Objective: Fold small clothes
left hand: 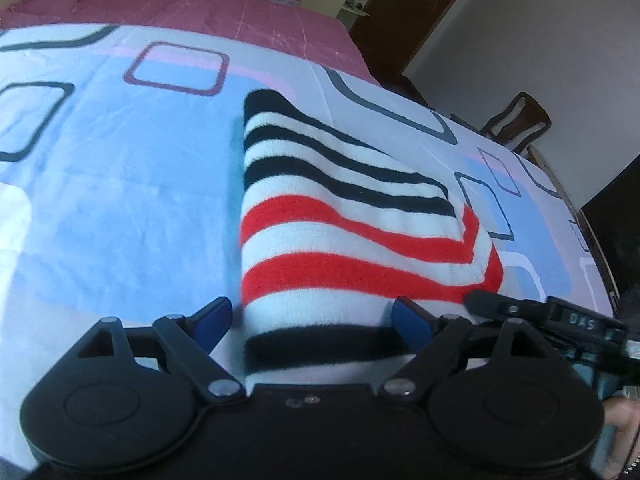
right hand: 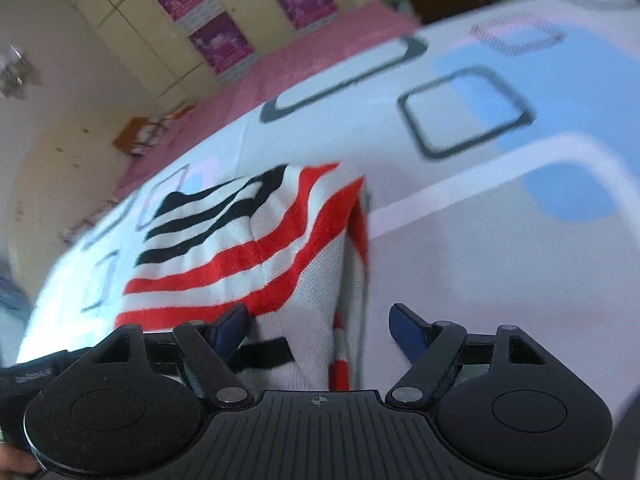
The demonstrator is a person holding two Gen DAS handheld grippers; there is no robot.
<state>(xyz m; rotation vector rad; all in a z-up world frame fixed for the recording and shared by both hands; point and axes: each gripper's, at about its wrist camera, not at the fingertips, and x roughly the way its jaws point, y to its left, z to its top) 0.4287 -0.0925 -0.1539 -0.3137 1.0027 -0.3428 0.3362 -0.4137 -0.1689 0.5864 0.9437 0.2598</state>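
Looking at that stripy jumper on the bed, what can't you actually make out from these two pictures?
- Left wrist view: the striped garment's near edge is hidden behind the left gripper's black body.
- Right wrist view: motion blur smears the garment and bedsheet; its folded layers are unclear.
- Both views: sleeves and neckline aren't visible, so its type is uncertain.

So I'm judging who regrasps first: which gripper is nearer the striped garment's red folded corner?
Right. The right gripper hangs open just over that corner of the striped garment; the left gripper straddles the opposite black-striped edge, open too.
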